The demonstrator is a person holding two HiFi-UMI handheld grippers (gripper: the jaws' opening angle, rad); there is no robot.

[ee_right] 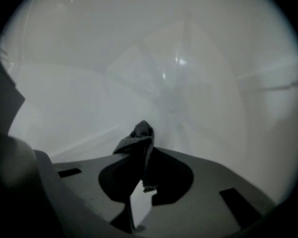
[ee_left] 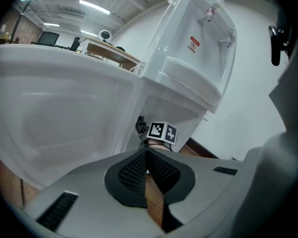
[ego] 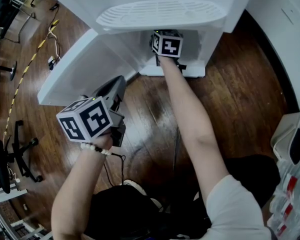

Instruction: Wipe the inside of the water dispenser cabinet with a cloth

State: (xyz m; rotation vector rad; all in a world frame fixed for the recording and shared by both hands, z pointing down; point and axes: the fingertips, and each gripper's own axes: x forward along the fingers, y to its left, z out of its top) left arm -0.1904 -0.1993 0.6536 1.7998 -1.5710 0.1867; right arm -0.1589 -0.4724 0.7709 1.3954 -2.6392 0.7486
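Inside the cabinet (ee_right: pixel 198 63), right gripper (ee_right: pixel 143 151) pinches the cloth (ee_right: pixel 141 132); left gripper (ee_left: pixel 147 153) is clenched, empty

Wooden floor (ego: pixel 150 109): water dispenser (ego: pixel 210 39) standing at 12 o'clock; loose cables (ego: pixel 53 59) at 10 o'clock; chair base (ego: pixel 24 153) at 8 o'clock.

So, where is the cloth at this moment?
In the right gripper view, the cloth is clamped in the right gripper, at the picture's lower middle, inside the cabinet and close to its white wall.
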